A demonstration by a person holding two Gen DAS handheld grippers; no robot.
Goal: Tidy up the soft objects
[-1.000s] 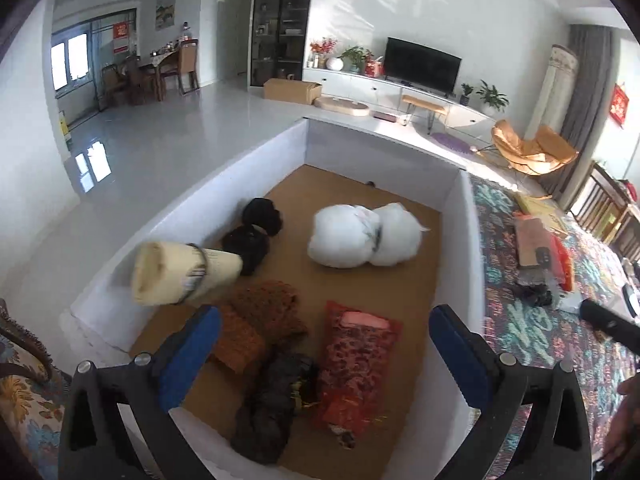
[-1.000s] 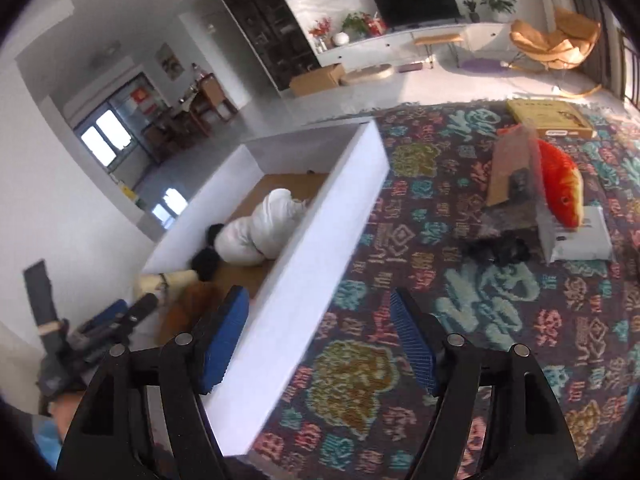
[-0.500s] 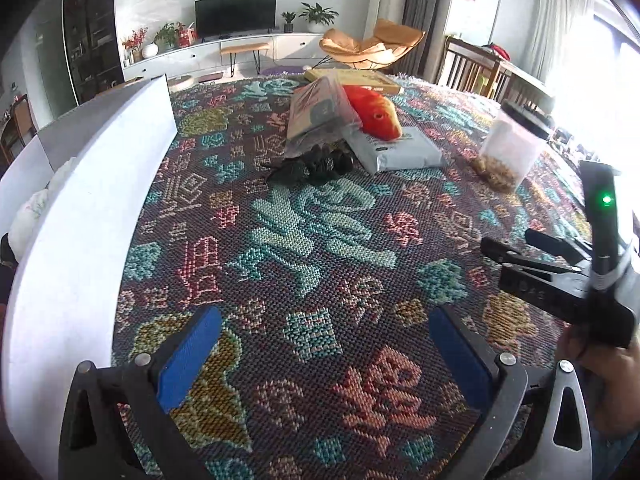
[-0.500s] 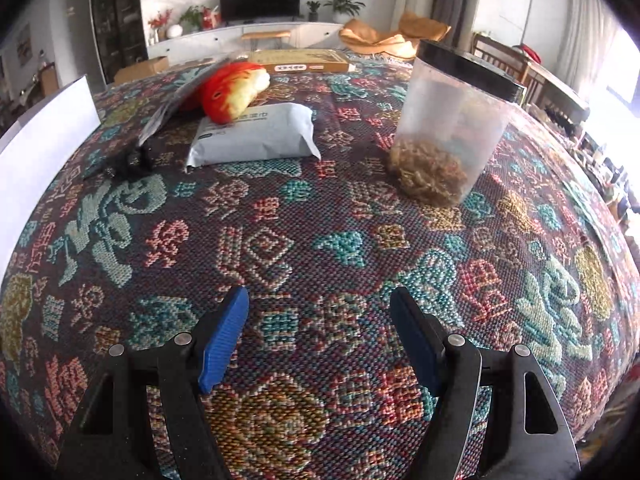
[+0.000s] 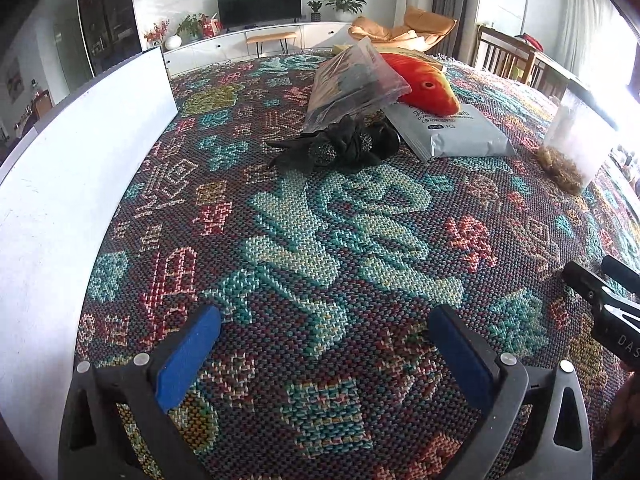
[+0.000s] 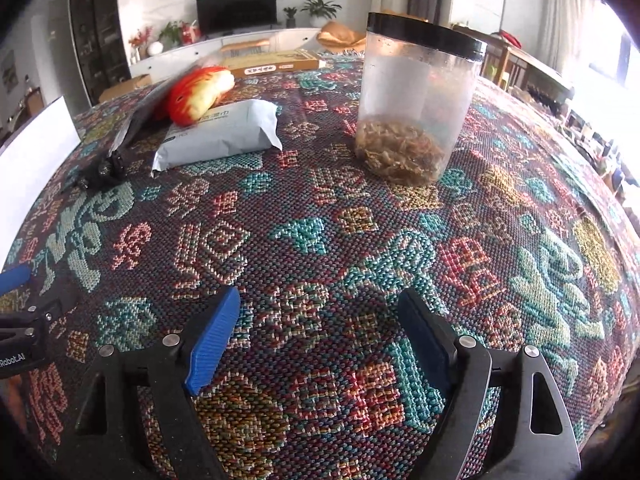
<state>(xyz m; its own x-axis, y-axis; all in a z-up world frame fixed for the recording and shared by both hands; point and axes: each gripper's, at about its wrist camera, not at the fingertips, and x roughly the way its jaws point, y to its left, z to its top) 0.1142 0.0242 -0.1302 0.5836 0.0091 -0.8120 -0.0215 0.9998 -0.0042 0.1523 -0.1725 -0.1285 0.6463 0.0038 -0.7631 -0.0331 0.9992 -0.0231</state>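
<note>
On the patterned tablecloth (image 5: pixel 320 248) lie a black fabric piece with glittery balls (image 5: pixel 340 148), a clear plastic bag (image 5: pixel 352 84), an orange plush fish (image 5: pixel 424 84) and a grey soft pack (image 5: pixel 452 132). My left gripper (image 5: pixel 320 344) stands open over bare cloth, well short of them. The right gripper (image 6: pixel 320 332) has its jaws opening, nothing between them; the grey pack (image 6: pixel 224 132) and the fish (image 6: pixel 196 92) lie far to its left.
The white box wall (image 5: pixel 80 152) runs along the left. A clear jar with a black lid (image 6: pixel 416 104), holding brown bits, stands ahead of the right gripper. A flat cardboard box (image 6: pixel 272 64) lies at the table's far side.
Both views swung from the white box with soft items to the tabletop. Since half a second ago the left gripper has come nearer the black fabric; the right jaws stand wider.
</note>
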